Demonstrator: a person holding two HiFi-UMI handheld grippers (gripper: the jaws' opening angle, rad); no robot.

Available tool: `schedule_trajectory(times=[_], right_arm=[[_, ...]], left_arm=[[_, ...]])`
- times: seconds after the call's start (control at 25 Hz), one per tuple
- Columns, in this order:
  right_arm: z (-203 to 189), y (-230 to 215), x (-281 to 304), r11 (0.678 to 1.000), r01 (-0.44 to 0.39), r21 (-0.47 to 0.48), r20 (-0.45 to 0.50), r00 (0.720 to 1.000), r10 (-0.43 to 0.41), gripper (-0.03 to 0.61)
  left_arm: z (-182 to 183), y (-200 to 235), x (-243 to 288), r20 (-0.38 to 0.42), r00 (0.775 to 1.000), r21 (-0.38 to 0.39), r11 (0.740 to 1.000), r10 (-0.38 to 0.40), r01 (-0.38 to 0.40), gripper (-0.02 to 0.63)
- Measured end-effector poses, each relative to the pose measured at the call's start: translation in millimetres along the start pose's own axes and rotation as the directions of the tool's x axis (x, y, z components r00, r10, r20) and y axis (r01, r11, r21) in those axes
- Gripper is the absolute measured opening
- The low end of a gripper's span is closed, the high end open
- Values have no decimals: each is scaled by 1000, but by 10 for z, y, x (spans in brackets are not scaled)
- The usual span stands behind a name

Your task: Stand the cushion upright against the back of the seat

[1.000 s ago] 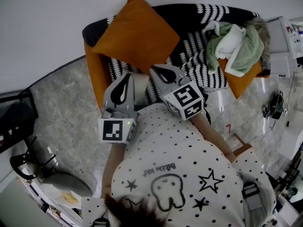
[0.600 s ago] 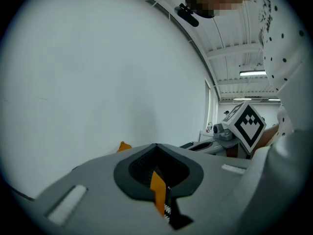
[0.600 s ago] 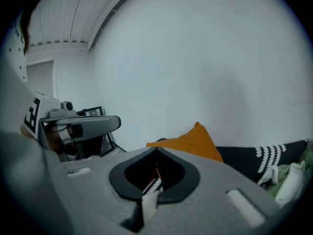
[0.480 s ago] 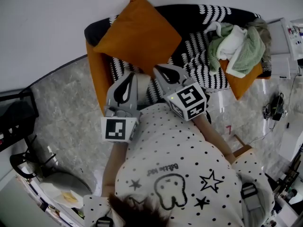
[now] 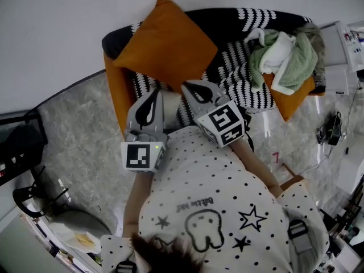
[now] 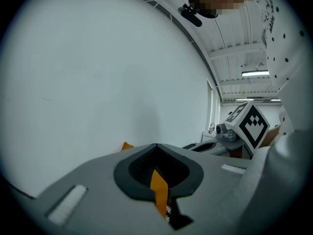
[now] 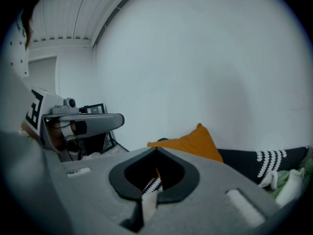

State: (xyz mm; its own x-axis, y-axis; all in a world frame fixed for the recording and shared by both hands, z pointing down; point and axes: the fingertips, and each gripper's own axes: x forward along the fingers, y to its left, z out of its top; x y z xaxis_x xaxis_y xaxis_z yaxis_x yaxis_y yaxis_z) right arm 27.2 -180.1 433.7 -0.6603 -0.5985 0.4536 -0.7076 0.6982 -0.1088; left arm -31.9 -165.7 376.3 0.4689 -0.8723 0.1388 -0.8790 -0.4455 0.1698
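The orange cushion (image 5: 165, 41) stands on one corner at the left end of the seat, leaning on the black backrest (image 5: 227, 20) and the white wall. It also shows in the right gripper view as the cushion (image 7: 190, 143), and only its top corner (image 6: 126, 146) shows in the left gripper view. My left gripper (image 5: 154, 92) hovers shut and holding nothing just short of the seat's front edge, below the cushion. Beside it my right gripper (image 5: 185, 85) is shut too, its tips close under the cushion's lower corner. Neither touches the cushion.
A black-and-white knitted throw (image 5: 239, 73) covers the orange sofa (image 5: 116, 90). A heap of green and white clothes (image 5: 284, 53) lies at its right end. Dark gear (image 5: 20, 144) stands at the left, and cables (image 5: 330, 127) lie on the marble floor at the right.
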Motion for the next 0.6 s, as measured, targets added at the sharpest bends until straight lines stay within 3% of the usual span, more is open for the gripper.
schedule_trajectory(times=[0.6], right_arm=[[5, 28, 7, 1000, -15, -22, 3, 1000, 15, -2]], left_arm=[[-19, 20, 23, -3, 1000, -10, 1000, 2, -2, 3]])
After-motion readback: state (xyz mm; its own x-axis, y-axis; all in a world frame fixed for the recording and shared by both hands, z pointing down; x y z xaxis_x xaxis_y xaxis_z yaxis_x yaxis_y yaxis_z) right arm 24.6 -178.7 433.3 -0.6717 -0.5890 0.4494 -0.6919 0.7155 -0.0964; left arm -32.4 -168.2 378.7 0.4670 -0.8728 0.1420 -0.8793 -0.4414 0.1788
